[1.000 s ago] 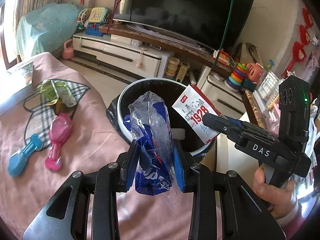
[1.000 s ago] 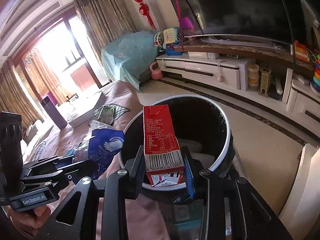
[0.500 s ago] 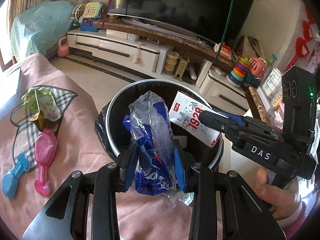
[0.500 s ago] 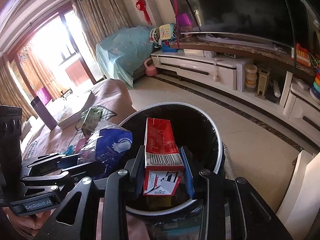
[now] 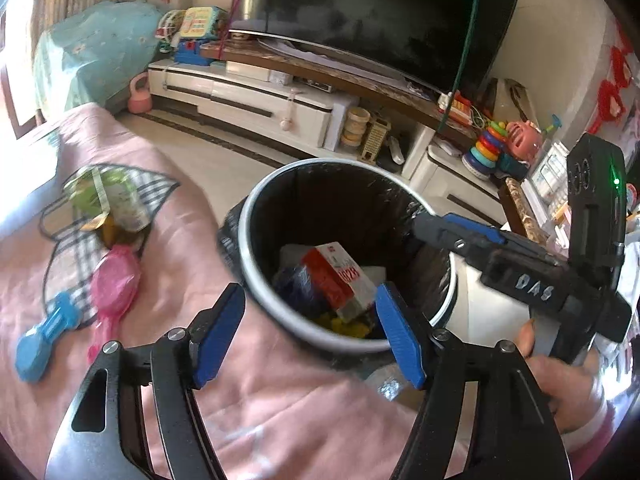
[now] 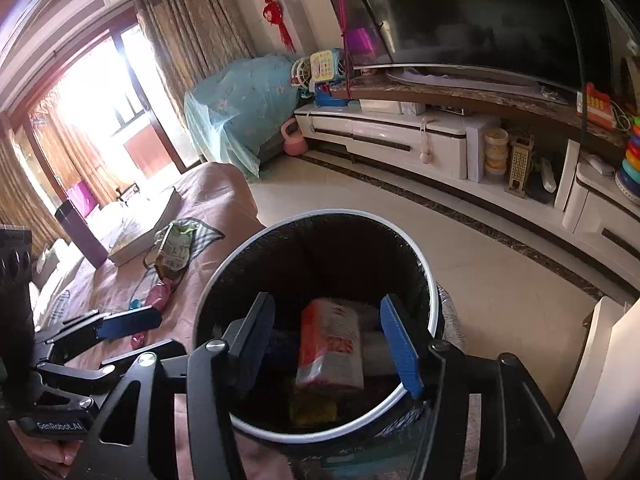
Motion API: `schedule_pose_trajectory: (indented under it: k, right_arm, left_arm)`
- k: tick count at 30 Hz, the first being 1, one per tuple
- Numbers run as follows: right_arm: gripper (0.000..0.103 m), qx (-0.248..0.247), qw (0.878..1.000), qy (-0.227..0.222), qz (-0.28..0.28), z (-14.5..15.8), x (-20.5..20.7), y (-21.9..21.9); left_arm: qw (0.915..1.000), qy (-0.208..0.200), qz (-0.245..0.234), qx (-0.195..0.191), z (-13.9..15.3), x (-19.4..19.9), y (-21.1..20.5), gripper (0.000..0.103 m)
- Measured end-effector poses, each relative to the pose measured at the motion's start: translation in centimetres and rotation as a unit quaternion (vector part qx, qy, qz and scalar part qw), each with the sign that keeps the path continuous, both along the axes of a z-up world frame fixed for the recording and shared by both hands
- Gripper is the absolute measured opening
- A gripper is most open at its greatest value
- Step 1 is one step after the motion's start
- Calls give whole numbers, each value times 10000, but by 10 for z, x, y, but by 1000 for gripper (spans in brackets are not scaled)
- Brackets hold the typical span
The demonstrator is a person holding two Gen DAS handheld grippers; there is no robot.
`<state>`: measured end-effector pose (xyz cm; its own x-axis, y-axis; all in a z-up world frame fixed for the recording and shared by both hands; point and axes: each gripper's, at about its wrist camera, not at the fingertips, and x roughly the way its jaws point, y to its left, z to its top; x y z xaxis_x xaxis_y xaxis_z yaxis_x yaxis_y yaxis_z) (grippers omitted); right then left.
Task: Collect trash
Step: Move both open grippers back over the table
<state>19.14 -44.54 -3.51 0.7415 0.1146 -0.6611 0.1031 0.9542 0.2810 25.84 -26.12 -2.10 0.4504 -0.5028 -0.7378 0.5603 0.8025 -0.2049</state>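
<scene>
A round bin [image 5: 256,264] with a black liner and white rim stands beside the pink-covered bed; it also shows in the right wrist view [image 6: 430,280]. Inside lie a red and white carton [image 5: 340,276] and a blue plastic bag [image 5: 294,284]; the carton shows in the right wrist view [image 6: 330,348]. My left gripper [image 5: 310,334] is open and empty at the bin's near rim. My right gripper [image 6: 326,338] is open and empty above the bin, and shows in the left wrist view [image 5: 460,236]. A green snack wrapper [image 5: 108,200] lies on the bed.
A pink brush [image 5: 112,292] and a blue toy [image 5: 44,340] lie on the pink blanket [image 5: 280,420]. A book [image 6: 140,236] and a purple bottle [image 6: 82,236] sit farther back on the bed. A TV stand [image 5: 260,100] with toys stands across the tiled floor.
Both grippers have opened. The blue plastic bag and the red carton have dropped from them into the bin.
</scene>
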Motion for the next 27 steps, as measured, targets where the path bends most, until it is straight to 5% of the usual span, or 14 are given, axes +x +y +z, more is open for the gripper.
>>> schedule_pose_trajectory:
  k: [4, 12, 27]
  right_arm:
    - [76, 115, 9998, -119, 57, 4, -8, 10]
    - [90, 336, 9984, -190, 410, 6, -21, 54]
    - [93, 434, 9919, 46, 1197, -10, -19, 144]
  left_arm:
    - [9996, 18, 252, -120, -3, -10, 34, 70]
    - [9962, 61, 843, -190, -11, -31, 104, 71]
    - [9880, -107, 1538, 28, -26, -48, 208, 73]
